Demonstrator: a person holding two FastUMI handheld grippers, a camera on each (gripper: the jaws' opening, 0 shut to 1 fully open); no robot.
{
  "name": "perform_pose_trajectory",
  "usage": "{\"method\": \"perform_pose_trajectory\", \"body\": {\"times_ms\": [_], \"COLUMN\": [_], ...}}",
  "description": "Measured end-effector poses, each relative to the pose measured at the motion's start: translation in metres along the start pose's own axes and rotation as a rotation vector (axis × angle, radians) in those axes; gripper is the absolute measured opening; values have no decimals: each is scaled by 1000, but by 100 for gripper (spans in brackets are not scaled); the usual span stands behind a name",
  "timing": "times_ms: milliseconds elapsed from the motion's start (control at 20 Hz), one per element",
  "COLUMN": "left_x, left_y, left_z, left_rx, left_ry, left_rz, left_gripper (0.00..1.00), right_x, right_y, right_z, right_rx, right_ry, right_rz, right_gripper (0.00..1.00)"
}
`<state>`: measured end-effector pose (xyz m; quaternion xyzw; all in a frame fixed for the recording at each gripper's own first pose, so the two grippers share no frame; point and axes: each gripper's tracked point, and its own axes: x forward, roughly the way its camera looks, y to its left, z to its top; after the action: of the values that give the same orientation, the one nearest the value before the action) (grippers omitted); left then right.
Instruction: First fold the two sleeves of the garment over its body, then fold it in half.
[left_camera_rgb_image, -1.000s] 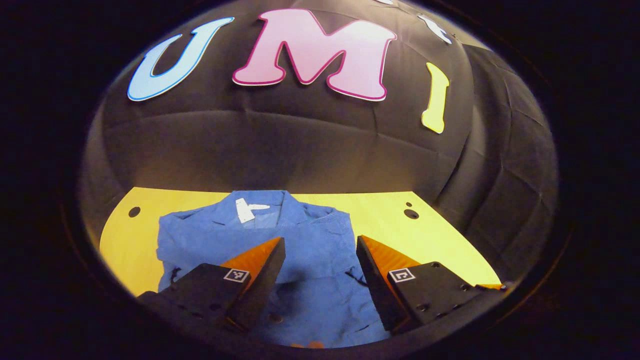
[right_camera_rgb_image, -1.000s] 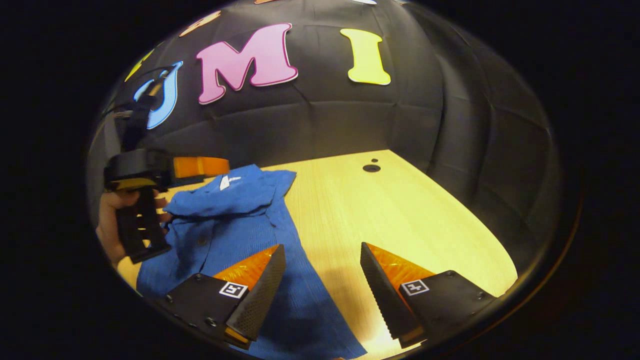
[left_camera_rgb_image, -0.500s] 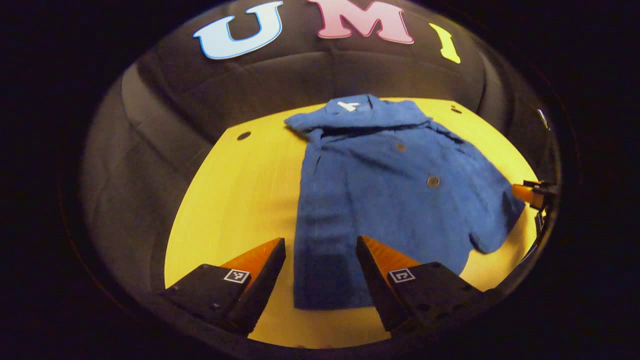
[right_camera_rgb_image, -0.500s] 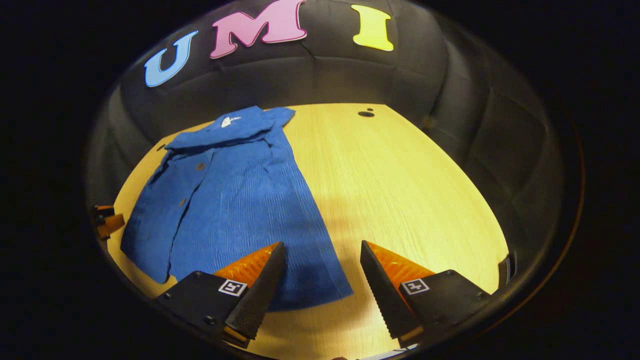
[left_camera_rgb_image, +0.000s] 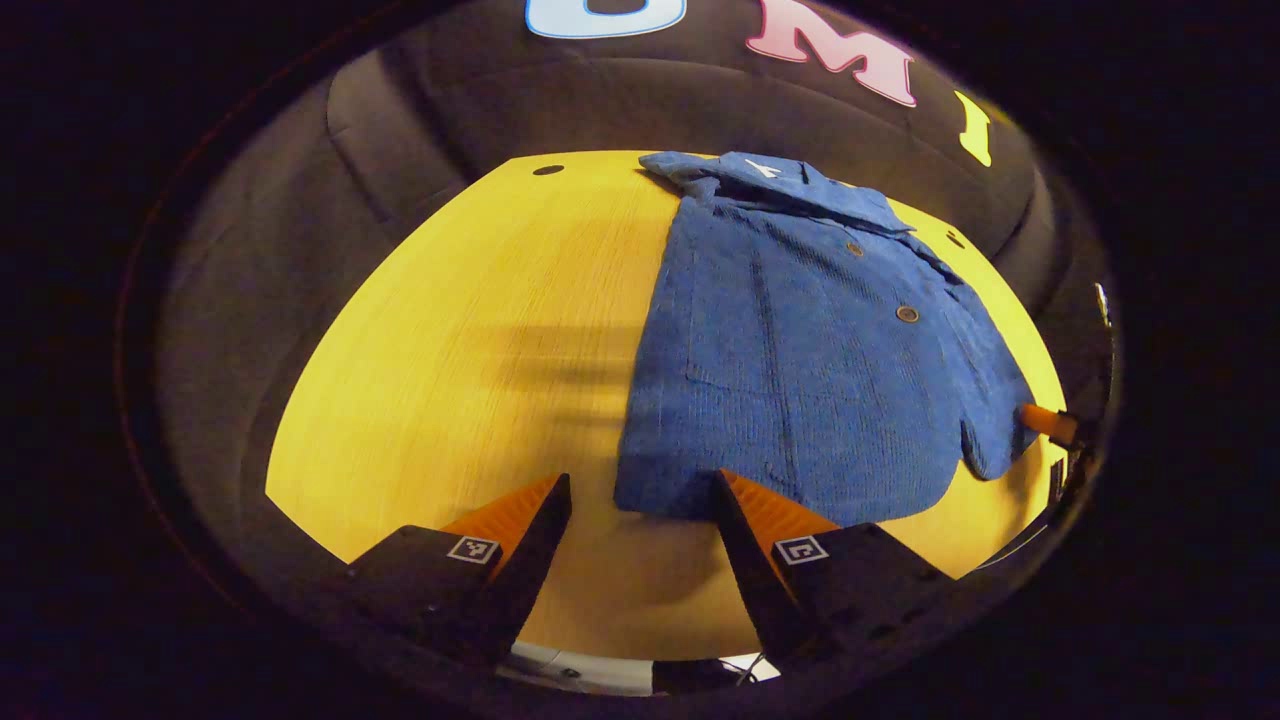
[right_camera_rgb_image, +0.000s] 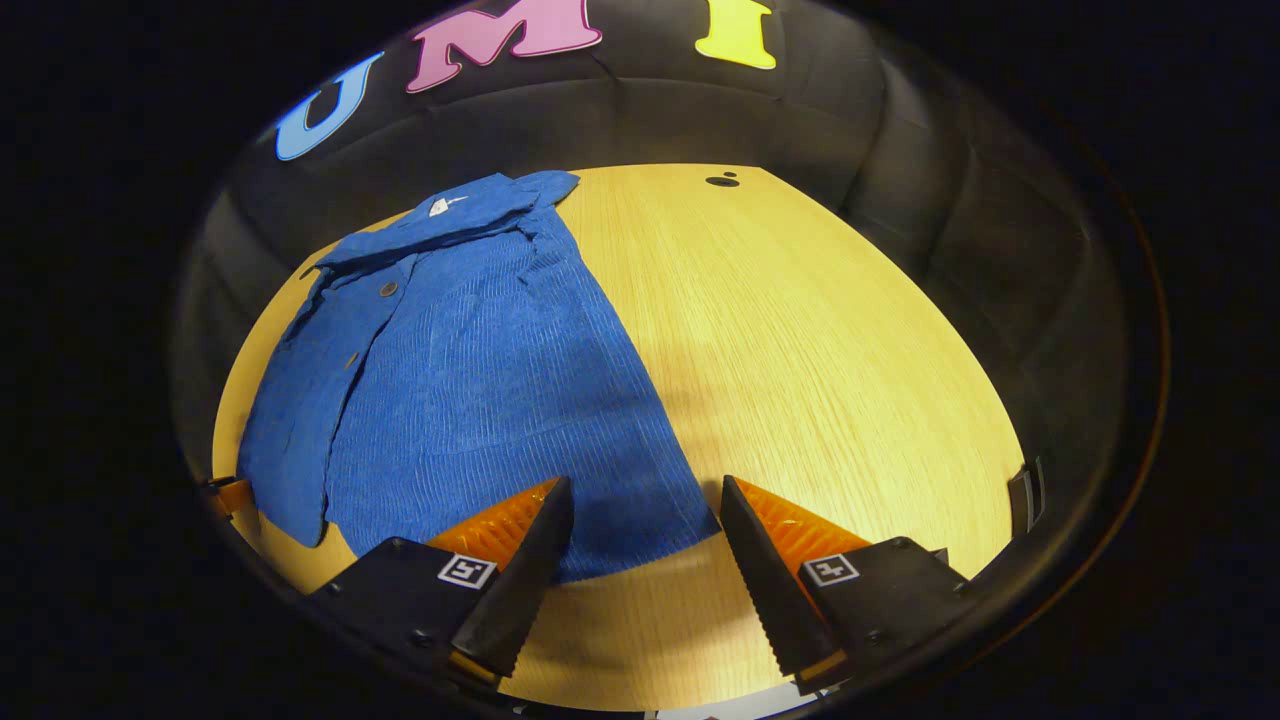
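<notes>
Left gripper view: left gripper (left_camera_rgb_image: 640, 490) open, empty, above the near table (left_camera_rgb_image: 470, 330) edge, by the shirt's (left_camera_rgb_image: 810, 340) hem corner. Shirt lies flat, sleeves folded in, collar (left_camera_rgb_image: 770, 180) far. Right gripper view: right gripper (right_camera_rgb_image: 645, 490) open, empty, over the shirt's (right_camera_rgb_image: 480, 370) hem, with bare table (right_camera_rgb_image: 800, 330) beyond and a hole (right_camera_rgb_image: 722, 181) at the far edge.

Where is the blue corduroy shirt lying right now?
The blue corduroy shirt lies flat on the wooden table, collar toward the booth wall, hem nearest both open grippers.
</notes>
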<state>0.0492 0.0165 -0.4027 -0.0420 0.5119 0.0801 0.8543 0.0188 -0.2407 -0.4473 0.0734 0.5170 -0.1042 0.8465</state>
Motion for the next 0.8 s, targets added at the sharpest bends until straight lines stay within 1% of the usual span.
{"method": "perform_pose_trajectory", "body": {"times_ms": [50, 100, 150, 200, 250, 300, 400, 450, 500, 550, 600, 650, 700, 750, 800], "left_x": [2, 3, 4, 4, 4, 7, 9, 13, 14, 13, 13, 11, 12, 14, 14], "left_y": [0, -6, -13, -15, -21, -25, -36, -40, -44, -50, -56, -56, -60, -63, -64], "left_z": [0, 2, 5, 5, 8, 9, 16, 17, 20, 20, 20, 21, 23, 22, 22], "left_rx": [21, 45, 68, 91, 106, 103, 79, 66, 43, 34, 33, 21, -3, -6, -1], "left_ry": [3, 4, 6, 12, 14, 17, 6, 8, 6, 8, 9, 7, 13, 14, 19], "left_rz": [0, -13, -26, -39, -54, -59, -68, -73, -77, -101, -137, -144, -162, -183, -182], "left_gripper": [83, 83, 83, 80, 80, 67, 43, 35, 22, 12, 10, 10, 0, 0, 0], "right_x": [-1, 0, 0, 3, 3, 3, 6, 5, 6, 4, 9, 7, 4, 7, 6], "right_y": [-1, 0, 4, 9, 15, 23, 29, 30, 32, 34, 33, 37, 40, 43, 44], "right_z": [-1, 0, 0, 1, 2, 3, 4, 3, 5, 6, 6, 6, 5, 7, 7], "right_rx": [5, 5, 12, 14, 4, 3, -13, -35, -57, -67, -50, -73, -79, -77, -65], "right_ry": [6, 10, 16, 20, 26, 30, 33, 38, 38, 42, 37, 39, 40, 39, 43], "right_rz": [-3, -7, -2, 5, 15, 30, 21, 14, 22, 38, 35, 58, 71, 96, 110], "right_gripper": [95, 88, 95, 83, 76, 58, 23, 26, 13, 12, 8, 4, 3, 1, 1]}}
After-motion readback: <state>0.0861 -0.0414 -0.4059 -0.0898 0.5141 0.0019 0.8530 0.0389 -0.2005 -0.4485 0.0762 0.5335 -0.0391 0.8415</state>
